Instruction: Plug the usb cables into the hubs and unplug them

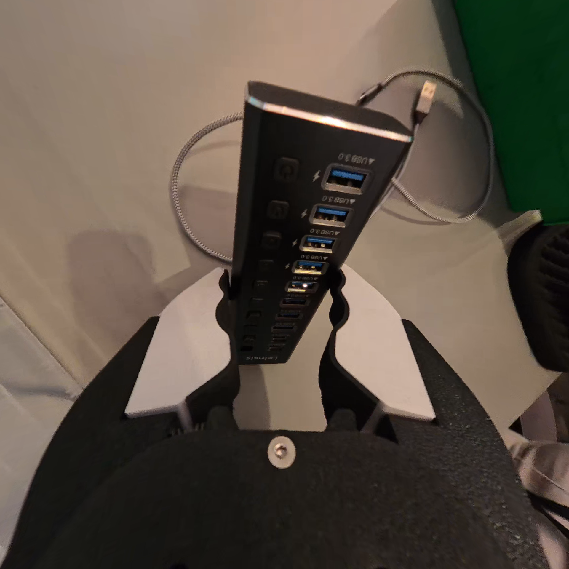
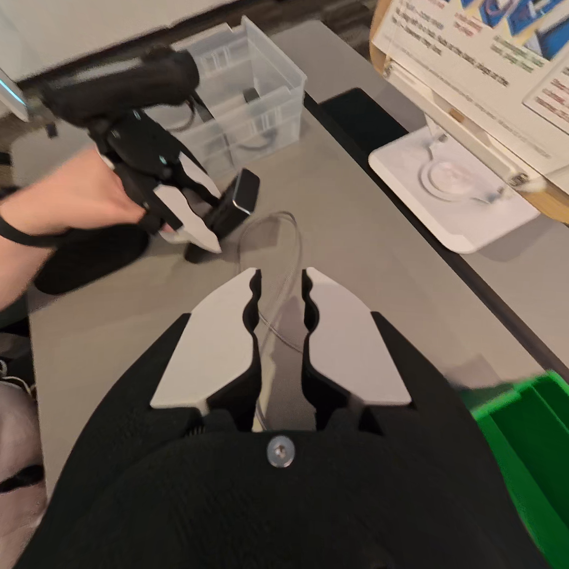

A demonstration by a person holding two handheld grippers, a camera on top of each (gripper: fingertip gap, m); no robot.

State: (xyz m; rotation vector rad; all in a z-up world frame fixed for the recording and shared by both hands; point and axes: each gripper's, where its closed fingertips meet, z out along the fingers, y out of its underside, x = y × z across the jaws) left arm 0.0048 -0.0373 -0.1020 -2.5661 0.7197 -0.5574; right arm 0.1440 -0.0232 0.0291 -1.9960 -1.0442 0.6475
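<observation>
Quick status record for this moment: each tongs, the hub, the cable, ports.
left tongs: shut on the black USB hub, gripping its sides
right tongs: open, holding nothing, above the table
hub ports: all visible ones empty
braided cable: loops behind hub, its USB plug free, not inserted
nearby: green bin, clear plastic organizer

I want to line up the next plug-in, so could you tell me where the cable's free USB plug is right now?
In the left wrist view, the USB plug sticks up at upper right, just behind the top corner of the black hub, near the green bin.
</observation>
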